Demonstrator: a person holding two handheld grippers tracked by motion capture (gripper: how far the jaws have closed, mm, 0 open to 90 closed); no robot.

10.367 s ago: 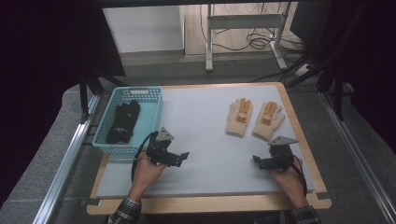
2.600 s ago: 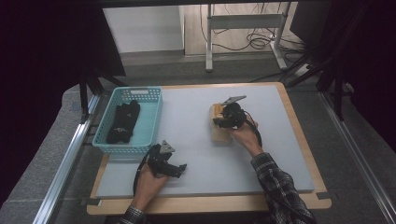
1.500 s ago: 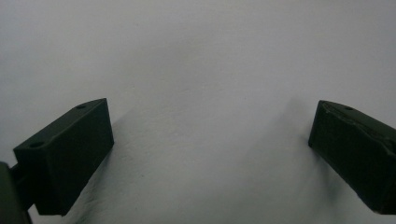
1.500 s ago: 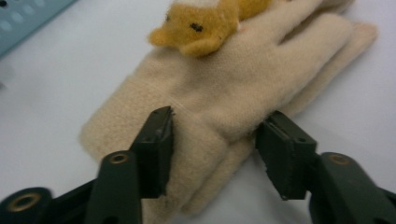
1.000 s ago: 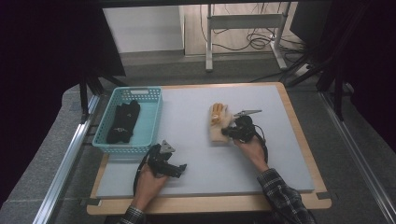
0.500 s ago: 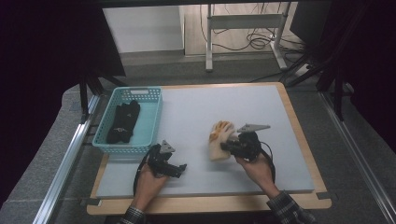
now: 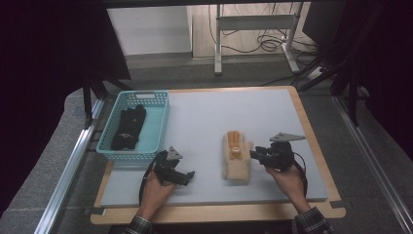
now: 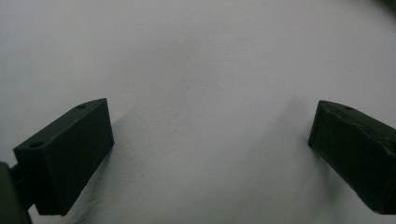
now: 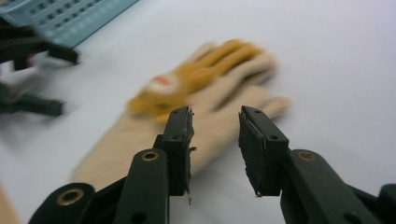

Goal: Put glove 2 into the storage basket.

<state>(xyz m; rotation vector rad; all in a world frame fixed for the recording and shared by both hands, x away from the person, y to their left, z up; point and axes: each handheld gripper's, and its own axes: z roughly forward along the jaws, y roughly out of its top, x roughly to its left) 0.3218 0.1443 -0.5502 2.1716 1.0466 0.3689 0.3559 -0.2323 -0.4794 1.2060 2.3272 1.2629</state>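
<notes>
The gloves [image 7: 237,156] lie mid-table [image 7: 204,117], between both tools; the basket [image 7: 157,127] sits far left.

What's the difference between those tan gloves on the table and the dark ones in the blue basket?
The tan gloves are beige with orange-yellow palm sides and lie stacked flat on the bare grey table, just off the right gripper, whose fingers have just been opening with nothing between them. The black gloves are dark all over and lie inside the turquoise basket, away from both grippers. Both pairs lie flat, fingers pointing away from the person.
</notes>
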